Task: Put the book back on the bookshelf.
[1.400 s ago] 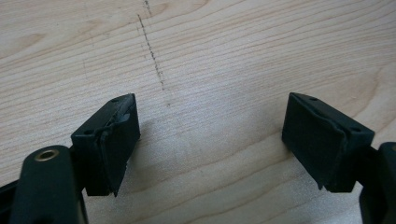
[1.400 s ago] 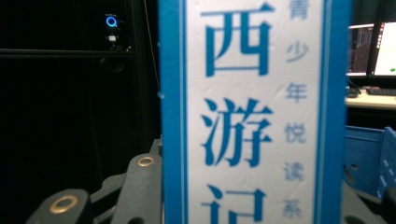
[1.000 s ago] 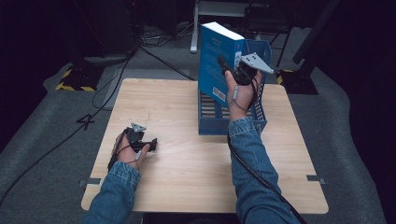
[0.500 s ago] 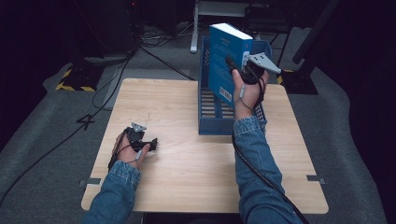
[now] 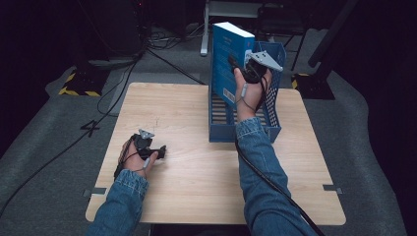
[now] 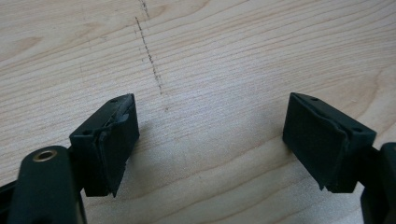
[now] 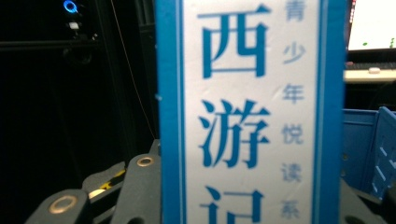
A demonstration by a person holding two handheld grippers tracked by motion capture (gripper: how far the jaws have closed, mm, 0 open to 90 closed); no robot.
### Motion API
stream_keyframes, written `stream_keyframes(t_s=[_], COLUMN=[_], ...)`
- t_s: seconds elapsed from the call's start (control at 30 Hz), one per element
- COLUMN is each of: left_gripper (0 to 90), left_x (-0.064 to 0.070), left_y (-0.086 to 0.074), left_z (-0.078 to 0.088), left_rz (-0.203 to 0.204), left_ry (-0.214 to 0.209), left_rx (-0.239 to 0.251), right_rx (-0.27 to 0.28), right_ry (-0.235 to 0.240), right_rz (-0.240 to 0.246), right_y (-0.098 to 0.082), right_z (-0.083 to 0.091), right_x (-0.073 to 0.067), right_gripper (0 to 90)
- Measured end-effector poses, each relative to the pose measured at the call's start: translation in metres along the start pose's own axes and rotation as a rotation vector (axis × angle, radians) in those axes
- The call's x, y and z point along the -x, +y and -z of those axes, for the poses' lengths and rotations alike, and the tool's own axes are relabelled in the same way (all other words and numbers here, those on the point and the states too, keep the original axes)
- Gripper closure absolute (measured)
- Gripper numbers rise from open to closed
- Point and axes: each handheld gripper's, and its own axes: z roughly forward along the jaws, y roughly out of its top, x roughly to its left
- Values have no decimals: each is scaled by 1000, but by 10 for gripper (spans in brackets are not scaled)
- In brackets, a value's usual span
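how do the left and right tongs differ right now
The left tongs rest low on the wooden table, jaws open and empty. The right tongs are raised at the blue file rack, shut on an upright blue book. Both are black and hand-held.

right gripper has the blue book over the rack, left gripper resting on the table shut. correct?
Not quite: the left gripper is open. The left gripper view shows its fingers wide apart with bare table between them. The rest holds: the right gripper grips the blue book upright over the rack, seen in the high view.
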Motion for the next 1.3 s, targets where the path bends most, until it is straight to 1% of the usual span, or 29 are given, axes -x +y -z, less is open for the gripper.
stream_keyframes(t_s=[0.03, 0.2, 0.27, 0.3, 0.43, 0.6, 0.7, 0.8, 0.83, 0.9, 0.97, 1.03, 1.1, 1.13, 1.2, 1.3], left_gripper=[188, 187, 187, 187, 187, 187, 185, 185, 186, 186, 187, 186, 186, 186, 185, 185], left_x=[-1, -1, 0, 0, -1, -1, -1, -1, 0, 0, 0, 0, 0, 0, 0, 0], left_y=[0, 1, 0, 0, 1, 1, 1, 1, 0, 0, 0, 0, 0, 0, 0, 0], left_z=[0, 0, 0, 0, 0, 0, 0, 0, 0, 0, 0, 0, 0, 0, 0, 0], left_rz=[-10, -12, -10, -11, -15, -16, -15, -17, -17, -16, -16, -15, -15, -15, -16, -16], left_ry=[0, -1, -1, -1, -3, -3, -3, -6, -6, -6, -5, -5, -6, -6, -7, -5], left_rx=[0, -1, 1, 0, -5, -3, -2, -5, -3, -3, -3, -2, -3, -3, -3, -4], right_rx=[-1, 2, 4, 3, -8, -14, -2, 4, 4, -10, -33, -29, -50, -50, -57, -74], right_ry=[-4, -18, -20, -21, -30, -43, -53, -56, -68, -79, -75, -72, -82, -82, -93, -97], right_rz=[2, -8, -33, -38, -26, -53, -37, -45, -43, -35, -30, -26, 5, 5, 21, 42], right_y=[0, -2, -7, -8, -14, -25, -29, -31, -34, -38, -45, -45, -44, -44, -44, -44], right_z=[-3, -14, -15, -16, -22, -30, -31, -32, -34, -36, -40, -41, -43, -43, -44, -48], right_x=[0, 2, 6, 7, 7, 8, 5, 4, 1, -1, -4, -6, -11, -11, -15, -24], right_gripper=[618, 617, 617, 617, 617, 615, 612, 609, 606, 599, 600, 600, 599, 599, 597, 591])
